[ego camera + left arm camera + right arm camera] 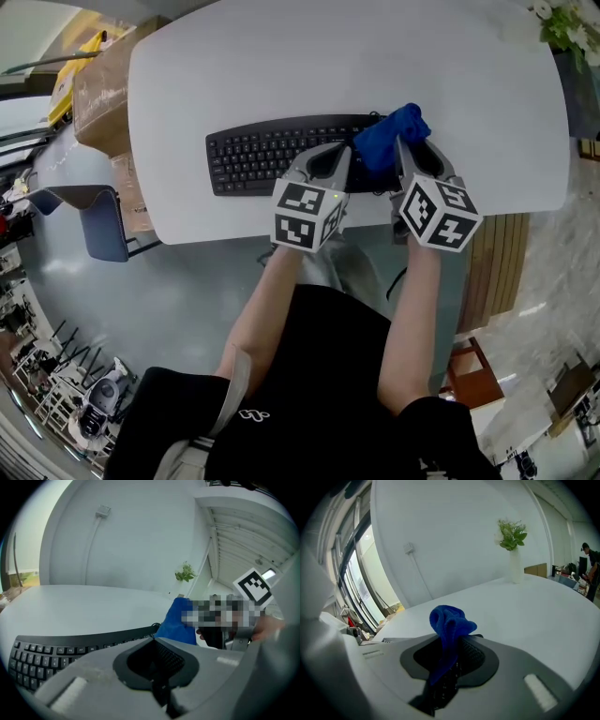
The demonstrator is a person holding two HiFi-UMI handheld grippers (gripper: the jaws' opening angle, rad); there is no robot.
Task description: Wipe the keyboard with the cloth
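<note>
A black keyboard [253,155] lies on the white table [281,66] near its front edge. The blue cloth [389,141] is bunched over the keyboard's right end, and my right gripper [412,155] is shut on it. In the right gripper view the cloth [447,623] sticks up from between the jaws of the right gripper [450,658]. My left gripper [328,161] hovers over the keyboard's front middle, just left of the cloth, shut with nothing in it. The left gripper view shows the keyboard [37,656] at lower left and the cloth [176,623] ahead to the right.
A plant in a white vase [562,23] stands at the table's far right corner. A cardboard box [98,84] and a grey-blue chair [98,220] sit beside the table's left end. A wooden panel [497,262] is on the right.
</note>
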